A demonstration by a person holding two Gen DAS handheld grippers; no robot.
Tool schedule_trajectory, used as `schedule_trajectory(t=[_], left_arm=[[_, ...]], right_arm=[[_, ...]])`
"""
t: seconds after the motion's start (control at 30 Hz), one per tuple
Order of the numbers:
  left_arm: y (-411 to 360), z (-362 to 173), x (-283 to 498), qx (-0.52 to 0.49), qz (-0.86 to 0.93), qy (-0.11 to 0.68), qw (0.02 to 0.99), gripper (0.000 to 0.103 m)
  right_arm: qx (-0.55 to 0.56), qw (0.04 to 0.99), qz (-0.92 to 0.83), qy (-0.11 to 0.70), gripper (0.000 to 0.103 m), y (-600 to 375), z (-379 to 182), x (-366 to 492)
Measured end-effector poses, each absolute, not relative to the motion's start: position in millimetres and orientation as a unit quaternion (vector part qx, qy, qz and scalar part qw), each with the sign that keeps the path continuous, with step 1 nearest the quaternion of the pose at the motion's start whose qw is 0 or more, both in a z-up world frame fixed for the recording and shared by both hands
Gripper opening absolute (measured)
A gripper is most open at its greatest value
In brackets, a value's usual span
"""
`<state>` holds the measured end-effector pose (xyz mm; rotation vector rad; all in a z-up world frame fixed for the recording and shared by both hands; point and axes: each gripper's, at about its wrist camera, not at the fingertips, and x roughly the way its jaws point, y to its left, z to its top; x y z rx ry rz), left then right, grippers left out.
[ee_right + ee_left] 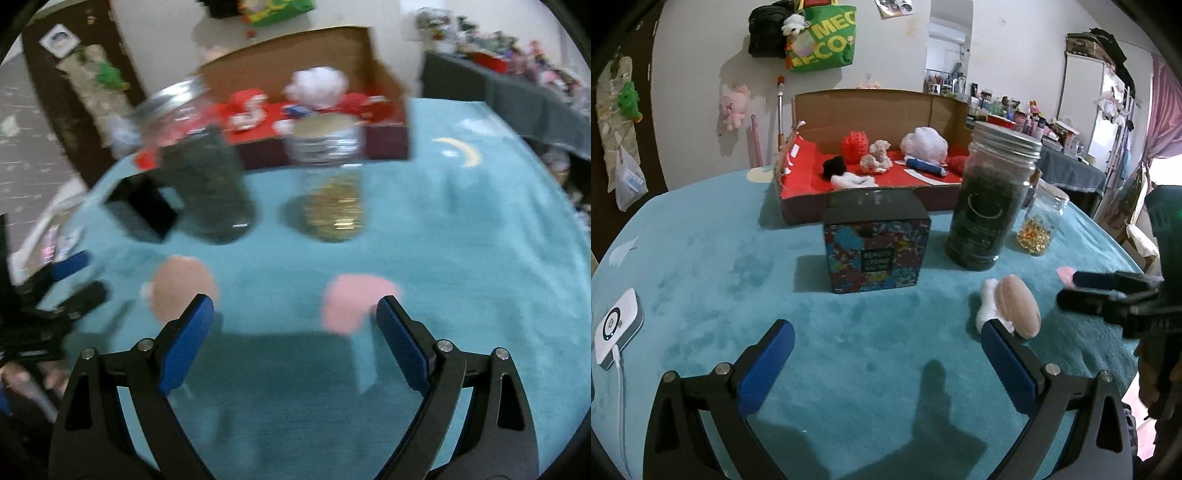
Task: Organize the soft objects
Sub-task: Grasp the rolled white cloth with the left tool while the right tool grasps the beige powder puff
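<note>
Two soft things lie loose on the teal worktop (701, 266) in the left wrist view: a tan puff (1019, 306) with a white tuft at its side, just past the right finger of the left gripper (886, 343), and a pink puff (1065, 275) mostly hidden behind the right gripper (1082, 288) at the far right. The left jaws are spread wide and hold nothing. Judged from here, the left gripper should shift right until the tan puff sits between the fingers, then close gently, since it will squash. Behind stand one patterned box (875, 251), one dark jar (993, 199), one small jar (1041, 225) of yellow beads, and one red tray (871, 173) holding about seven soft pieces; one white device (617, 328) lies at the left edge

One pink puff (351, 306) lies just ahead of the right gripper (295, 314) in the blurred right wrist view, near its right finger, with the tan puff (181, 291) by the left finger. These jaws are also spread and empty. A slight move right would centre the pink puff before closing. Two jars, one box and one tray (388, 140) show again, and the left gripper (74, 280) sits at the left edge, its jaws apart
</note>
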<state>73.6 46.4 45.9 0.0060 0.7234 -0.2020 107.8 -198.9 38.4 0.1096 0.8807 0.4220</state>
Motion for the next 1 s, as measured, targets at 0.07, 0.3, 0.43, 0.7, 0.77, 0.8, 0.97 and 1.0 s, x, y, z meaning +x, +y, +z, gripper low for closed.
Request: schedule_trajectory(t=[0.07, 0.3, 0.43, 0.7, 0.77, 0.8, 0.97, 1.0], left_arm=[[49.9, 45.9, 73.2, 0.001, -0.096, 0.357, 0.929, 0.103], [60.5, 42.3, 71.0, 0.001, -0.087, 0.366, 0.927, 0.103], [58.3, 40.8, 73.9, 0.002, -0.091, 0.369, 0.925, 0.103], [34.6, 40.7, 80.3, 0.005, -0.134, 0.377, 0.917, 0.103], [26.4, 41.6, 81.6, 0.007, -0.145, 0.378, 0.914, 0.103], [23.3, 41.8, 81.7, 0.010, -0.147, 0.378, 0.914, 0.103], [7.7, 41.0, 86.3, 0.020, -0.157, 0.383, 0.910, 0.103], [4.9, 40.4, 88.2, 0.022, -0.158, 0.384, 0.909, 0.103]], right_arm=[[0.046, 0.872, 0.227, 0.431, 0.091, -180.2, 34.9, 110.2], [0.009, 0.871, 0.238, 0.429, 0.091, -142.1, 32.5, 113.4], [-0.022, 0.882, 0.207, 0.422, 0.091, -139.3, 30.1, 114.8], [-0.014, 0.906, 0.136, 0.400, 0.091, -193.3, 40.8, 115.5], [-0.010, 0.910, 0.126, 0.396, 0.091, -203.5, 45.4, 115.2], [-0.014, 0.913, 0.116, 0.391, 0.091, -209.0, 48.3, 114.8], [-0.017, 0.911, 0.103, 0.398, 0.091, -227.0, 47.4, 118.4], [-0.016, 0.910, 0.104, 0.401, 0.091, -228.9, 46.3, 119.2]])
